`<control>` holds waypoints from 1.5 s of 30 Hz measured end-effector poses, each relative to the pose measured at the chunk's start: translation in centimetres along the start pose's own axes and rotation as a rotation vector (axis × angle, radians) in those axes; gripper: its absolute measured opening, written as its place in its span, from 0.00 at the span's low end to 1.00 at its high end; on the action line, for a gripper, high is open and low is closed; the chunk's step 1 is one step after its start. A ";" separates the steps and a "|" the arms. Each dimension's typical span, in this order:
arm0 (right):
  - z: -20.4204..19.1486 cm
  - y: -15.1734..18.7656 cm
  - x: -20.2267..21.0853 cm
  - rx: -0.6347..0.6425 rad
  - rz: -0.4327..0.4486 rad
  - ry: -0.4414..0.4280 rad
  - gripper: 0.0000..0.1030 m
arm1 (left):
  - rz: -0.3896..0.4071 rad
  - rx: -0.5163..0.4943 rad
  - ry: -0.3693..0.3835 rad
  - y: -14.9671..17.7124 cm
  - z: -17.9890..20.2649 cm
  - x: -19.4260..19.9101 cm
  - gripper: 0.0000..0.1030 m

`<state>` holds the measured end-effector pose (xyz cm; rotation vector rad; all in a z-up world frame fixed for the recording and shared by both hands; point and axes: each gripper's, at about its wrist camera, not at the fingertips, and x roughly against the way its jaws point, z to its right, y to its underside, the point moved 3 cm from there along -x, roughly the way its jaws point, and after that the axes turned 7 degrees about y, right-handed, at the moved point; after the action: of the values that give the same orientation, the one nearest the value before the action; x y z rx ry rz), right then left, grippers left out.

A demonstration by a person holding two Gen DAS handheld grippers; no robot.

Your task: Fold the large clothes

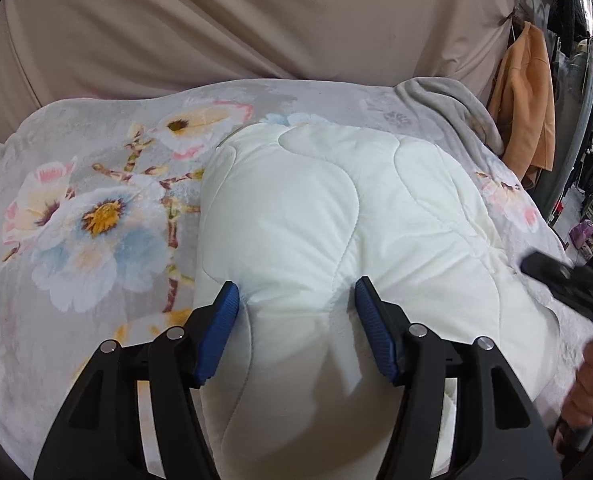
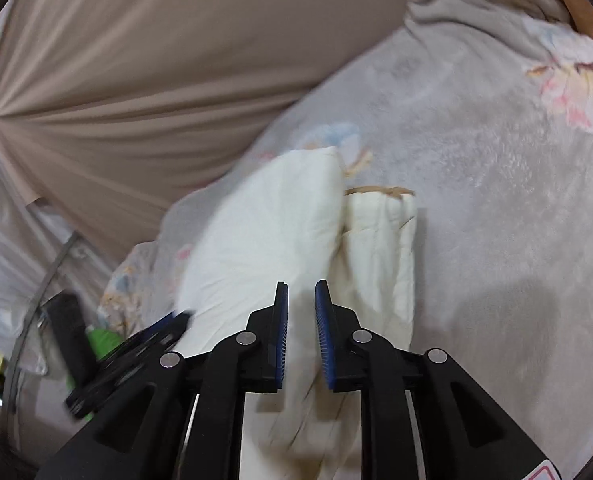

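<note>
**White padding mid-fold, one side in hand**

Beige curtain point(image 1: 216, 20) behind, grey flowered blanket point(image 1: 76, 200) spread below, and on the blanket the garment point(image 1: 316, 208), roughly central and running towards the near edge. Looks like the middle of a fold: near part already doubled into a thick roll and raised off the blanket.

Left gripper point(image 1: 296, 292) clenched on that roll, blue pads dimpling the padding on both sides, jaws standing wide only because of the bulk between them. Right gripper point(image 2: 301, 292) released, jaws a narrow gap apart, cream cloth visible through and under the gap but not pinched by the pads.

Next move, judged from this: calls for a fresh hold by the right gripper on the loose cloth beside it, then both sides carried over together and laid flat, edges matched. Risk of a lopsided fold if only the left side travels, and of the slippery shell sliding out of a shallow pinch.

As for the garment itself:

- puffy and thick, holding a rounded hump rather than lying flat
- white to cream smooth shell with a slight sheen
- broad quilted panels bounded by wavy stitch lines
- in the right wrist view, stacked layers with a narrow tan trim along one far edge
- fine creases fanning from the left pad
</note>
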<state>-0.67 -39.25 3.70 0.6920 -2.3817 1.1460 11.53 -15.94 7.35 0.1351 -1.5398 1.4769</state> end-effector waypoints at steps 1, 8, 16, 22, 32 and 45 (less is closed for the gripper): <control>0.0 1.0 0.6 0.004 -0.011 -0.005 0.24 | 0.000 0.002 -0.002 0.0 0.1 0.0 0.56; -1.1 6.4 0.7 0.052 -0.084 -0.044 0.34 | 0.003 -0.008 -0.061 0.4 0.8 0.0 0.56; -2.5 5.5 3.3 0.113 -0.001 -0.045 0.08 | -0.004 0.004 -0.059 0.8 1.3 0.8 0.57; 3.2 8.7 -3.2 -0.001 -0.157 0.072 0.05 | -0.015 -0.028 -0.062 1.4 2.5 0.3 0.61; 2.5 7.5 -1.6 0.030 -0.152 0.056 0.14 | -0.013 -0.042 -0.094 1.5 2.4 0.2 0.61; 2.1 -6.9 -4.8 0.031 -0.057 0.039 0.44 | -0.014 -0.019 -0.073 1.4 1.8 0.3 0.61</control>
<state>6.90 -43.43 3.94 0.7359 -2.3021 1.1645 9.49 -16.92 6.85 0.1900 -1.6080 1.4604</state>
